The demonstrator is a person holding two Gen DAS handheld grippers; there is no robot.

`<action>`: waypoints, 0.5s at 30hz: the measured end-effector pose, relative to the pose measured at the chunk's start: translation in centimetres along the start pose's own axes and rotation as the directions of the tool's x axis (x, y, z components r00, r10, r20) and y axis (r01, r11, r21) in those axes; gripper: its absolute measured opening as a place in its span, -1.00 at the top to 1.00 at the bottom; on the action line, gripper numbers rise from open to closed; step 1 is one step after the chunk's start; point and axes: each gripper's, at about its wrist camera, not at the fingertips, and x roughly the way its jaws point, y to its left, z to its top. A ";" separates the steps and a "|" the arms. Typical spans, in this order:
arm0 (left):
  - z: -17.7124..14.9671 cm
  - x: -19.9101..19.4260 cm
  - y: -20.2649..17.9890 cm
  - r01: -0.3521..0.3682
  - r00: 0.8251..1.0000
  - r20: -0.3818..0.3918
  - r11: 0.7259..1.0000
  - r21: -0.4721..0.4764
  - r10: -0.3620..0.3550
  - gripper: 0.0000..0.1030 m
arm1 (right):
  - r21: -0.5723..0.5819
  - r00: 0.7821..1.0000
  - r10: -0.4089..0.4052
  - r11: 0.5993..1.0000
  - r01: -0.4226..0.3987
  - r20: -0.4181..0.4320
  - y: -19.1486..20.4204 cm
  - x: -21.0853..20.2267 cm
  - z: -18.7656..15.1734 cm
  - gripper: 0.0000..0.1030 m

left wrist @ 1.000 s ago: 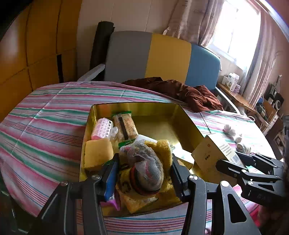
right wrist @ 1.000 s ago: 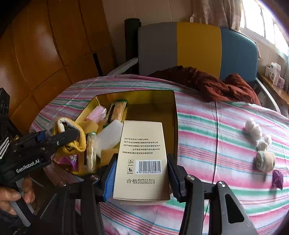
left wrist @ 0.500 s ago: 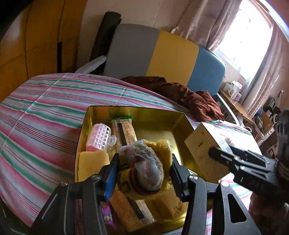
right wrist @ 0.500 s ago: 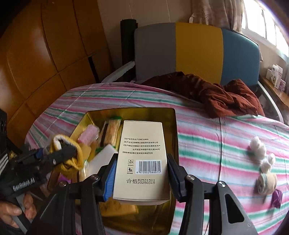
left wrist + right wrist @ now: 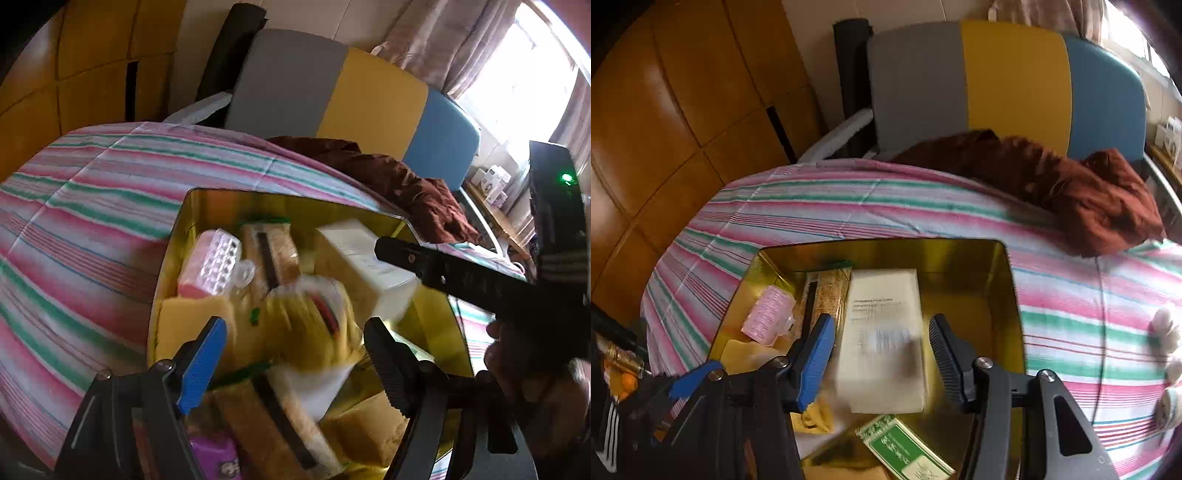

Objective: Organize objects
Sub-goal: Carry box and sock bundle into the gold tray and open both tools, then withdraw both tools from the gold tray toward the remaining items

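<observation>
Inside gold tin point(image 5: 1012, 295) — cream box point(image 5: 882, 332), yellow bundle point(image 5: 306, 328) — both claws wide.

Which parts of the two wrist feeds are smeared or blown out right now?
Left wrist: the yellow bundle between the jaws is motion-smeared, and the window is blown out. Right wrist: the cream box is blurred, barcode unreadable; the gold tin rim stays sharp. Both show fisheye bending.

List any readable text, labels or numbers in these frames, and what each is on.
No text can be read.
Cream box: lines of print and a barcode, motion-blurred, unreadable.
Green packet: white ornament and label patch, too small to read.
Purple packet: marking blurred, unreadable.
</observation>
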 end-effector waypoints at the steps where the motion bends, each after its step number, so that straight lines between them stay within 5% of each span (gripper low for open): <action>1: -0.2 -0.1 0.2 -0.007 1.000 -0.001 1.000 -0.004 0.007 -0.50 | 0.005 1.000 0.008 1.000 -0.008 -0.003 0.0 0.0 -0.2 -0.04; 15: -2.3 -3.1 1.8 -0.089 0.995 0.048 0.995 -0.053 0.091 -0.64 | -0.009 1.000 -0.025 1.000 0.025 -0.011 0.6 -2.3 -4.0 -0.07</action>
